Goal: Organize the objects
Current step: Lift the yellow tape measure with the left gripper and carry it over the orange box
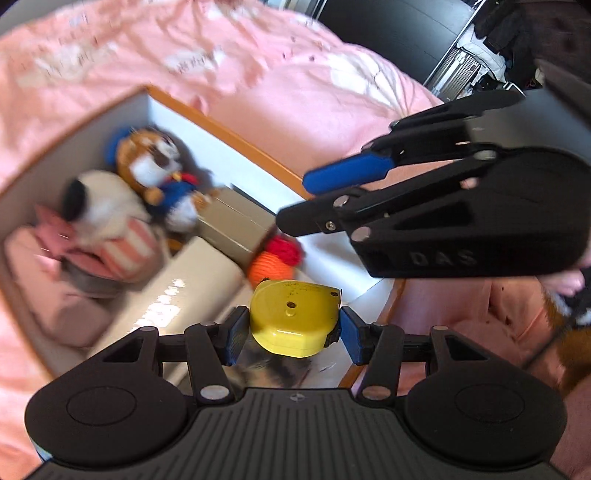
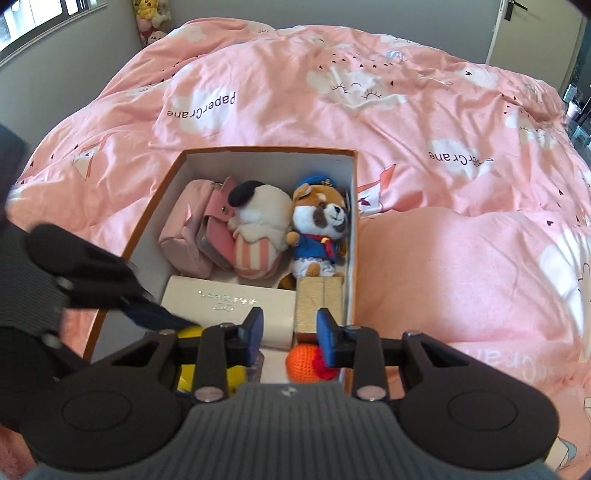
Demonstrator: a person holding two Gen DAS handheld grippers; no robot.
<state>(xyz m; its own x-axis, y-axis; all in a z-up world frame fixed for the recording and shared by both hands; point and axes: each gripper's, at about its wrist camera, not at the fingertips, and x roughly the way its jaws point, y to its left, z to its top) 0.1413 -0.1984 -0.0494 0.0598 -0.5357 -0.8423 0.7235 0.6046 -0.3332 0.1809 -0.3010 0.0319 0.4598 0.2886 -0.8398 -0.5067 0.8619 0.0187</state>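
Observation:
My left gripper [image 1: 293, 325] is shut on a yellow tape measure [image 1: 293, 319] and holds it over the near end of an orange-rimmed white box [image 1: 236, 142]. The tape measure also shows in the right wrist view [image 2: 190, 373], partly hidden by my gripper. My right gripper [image 2: 290, 338] is open and empty above the box's [image 2: 271, 149] near end; it also shows in the left wrist view [image 1: 295, 201]. In the box lie a raccoon plush [image 2: 319, 230], a striped plush [image 2: 258, 230], pink pouches [image 2: 192, 230], a white case [image 2: 229, 306], a gold box [image 2: 319, 301] and an orange crochet ball [image 2: 304, 363].
The box sits on a bed with a pink duvet [image 2: 369, 99]. A grey wall and more plush toys [image 2: 151, 20] are at the far left. Dark furniture and a suitcase [image 1: 465, 59] stand beyond the bed.

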